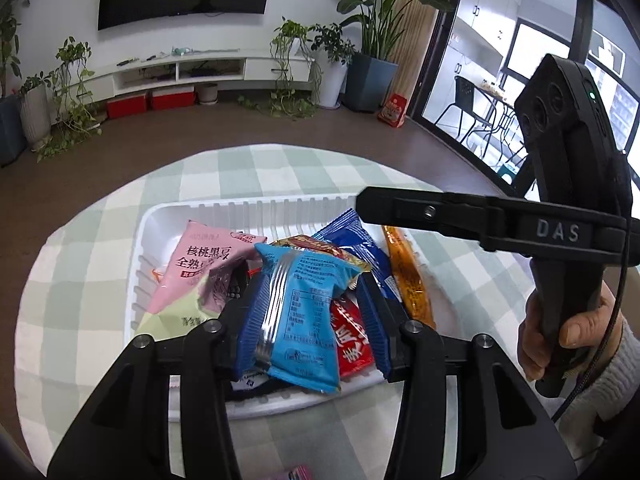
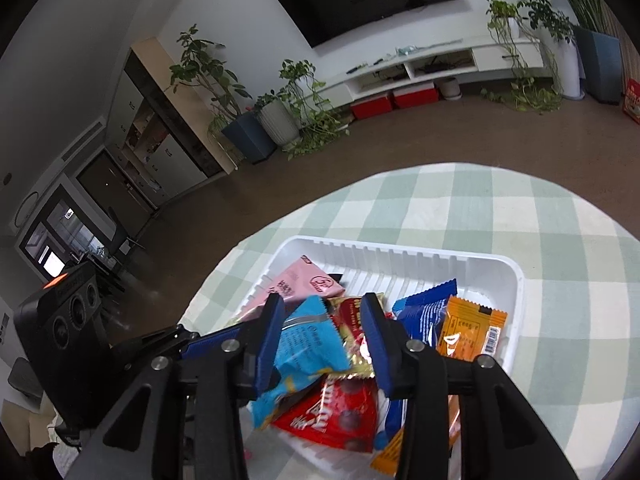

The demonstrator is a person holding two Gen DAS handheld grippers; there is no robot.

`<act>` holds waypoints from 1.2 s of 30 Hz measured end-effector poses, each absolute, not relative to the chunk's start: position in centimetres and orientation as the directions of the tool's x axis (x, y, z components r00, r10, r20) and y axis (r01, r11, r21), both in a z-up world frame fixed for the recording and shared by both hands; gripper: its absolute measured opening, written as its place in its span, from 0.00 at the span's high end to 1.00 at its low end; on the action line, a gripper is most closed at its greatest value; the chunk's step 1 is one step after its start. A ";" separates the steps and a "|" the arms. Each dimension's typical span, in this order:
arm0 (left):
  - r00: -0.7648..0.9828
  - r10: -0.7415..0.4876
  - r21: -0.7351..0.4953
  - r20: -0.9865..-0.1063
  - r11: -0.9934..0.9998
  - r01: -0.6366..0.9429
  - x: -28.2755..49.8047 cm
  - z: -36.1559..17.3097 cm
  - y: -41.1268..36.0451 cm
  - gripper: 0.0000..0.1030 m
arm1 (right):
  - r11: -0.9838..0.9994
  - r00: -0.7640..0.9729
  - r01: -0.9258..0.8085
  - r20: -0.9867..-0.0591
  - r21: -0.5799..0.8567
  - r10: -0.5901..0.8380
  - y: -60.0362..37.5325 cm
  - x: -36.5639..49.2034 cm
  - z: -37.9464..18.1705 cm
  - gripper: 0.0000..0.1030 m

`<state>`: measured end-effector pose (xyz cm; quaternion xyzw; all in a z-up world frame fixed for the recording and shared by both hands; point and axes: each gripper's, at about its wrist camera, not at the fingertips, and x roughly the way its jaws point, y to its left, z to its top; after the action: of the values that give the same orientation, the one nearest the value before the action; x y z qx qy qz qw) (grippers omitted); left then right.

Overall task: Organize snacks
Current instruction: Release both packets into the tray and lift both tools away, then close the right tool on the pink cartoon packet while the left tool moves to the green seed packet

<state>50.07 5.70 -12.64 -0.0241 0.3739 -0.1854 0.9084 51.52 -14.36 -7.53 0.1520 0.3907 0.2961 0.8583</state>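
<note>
A white ribbed tray on the checked tablecloth holds several snack packets. My left gripper is over the tray with its blue fingers spread around a light blue packet, which lies loose and blurred between them. A pink packet, a red packet, a dark blue packet and an orange packet lie in the tray. My right gripper is open above the same tray, over the light blue packet and red packet.
The right gripper's body and the hand holding it reach across the tray's right side in the left wrist view. The round table's edge curves behind the tray. Plants and a TV cabinet stand far behind.
</note>
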 end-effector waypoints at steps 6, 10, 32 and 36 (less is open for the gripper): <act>0.698 -0.332 -0.164 -0.634 0.940 0.299 44.6 -9.8 7.6 0.57 | 0.773 0.529 -0.463 -0.565 0.433 0.633 -13.8 46.8 -5.2 0.50; 0.719 -0.308 -0.169 -0.623 0.950 0.261 40.5 -9.0 9.8 0.54 | 0.756 0.509 -0.541 -0.571 0.369 0.644 -12.1 43.1 -4.6 0.38; 0.729 -0.188 -0.189 -0.658 0.979 0.081 28.4 -11.2 18.4 0.52 | 0.570 0.260 -0.815 -0.811 0.106 0.524 2.8 38.7 -13.8 0.37; 0.713 -0.180 -0.159 -0.677 0.983 0.096 28.8 -11.9 17.8 0.52 | 0.572 0.240 -0.812 -0.826 0.117 0.509 3.2 39.4 -14.7 0.37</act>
<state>28.77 17.80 -11.92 -0.0564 0.3712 -0.0745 0.9238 39.42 3.16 -14.74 -0.1714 0.4418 0.4299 0.7685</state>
